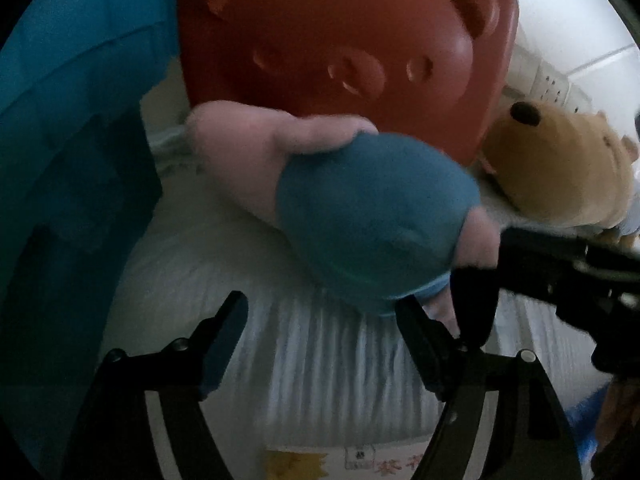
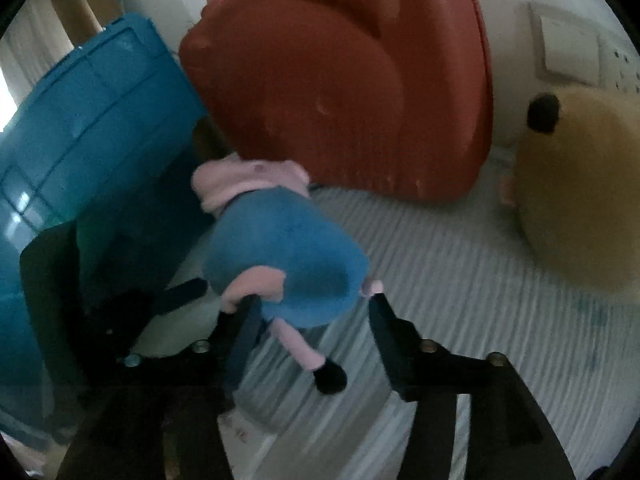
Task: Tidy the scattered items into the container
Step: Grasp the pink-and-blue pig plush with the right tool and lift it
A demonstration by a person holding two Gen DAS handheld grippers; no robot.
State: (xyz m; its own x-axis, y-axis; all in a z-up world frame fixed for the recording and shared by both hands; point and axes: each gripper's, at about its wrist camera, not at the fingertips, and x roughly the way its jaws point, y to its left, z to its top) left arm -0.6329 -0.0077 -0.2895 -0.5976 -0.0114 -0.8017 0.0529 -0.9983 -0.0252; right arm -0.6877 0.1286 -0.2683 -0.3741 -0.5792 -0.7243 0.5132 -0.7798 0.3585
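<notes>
Striped bedsheet (image 2: 440,280), one blue bin (image 2: 100,120), two plush toys, both grippers apart.

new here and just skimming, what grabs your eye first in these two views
A pink plush in a blue dress lies on the striped bedding, between the open fingers of the right gripper. Behind it stands a big red bear-face case, with a blue crate to the left and a tan teddy to the right.

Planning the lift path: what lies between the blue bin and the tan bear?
The pink-and-blue plush and the red case, per the right wrist view.
</notes>
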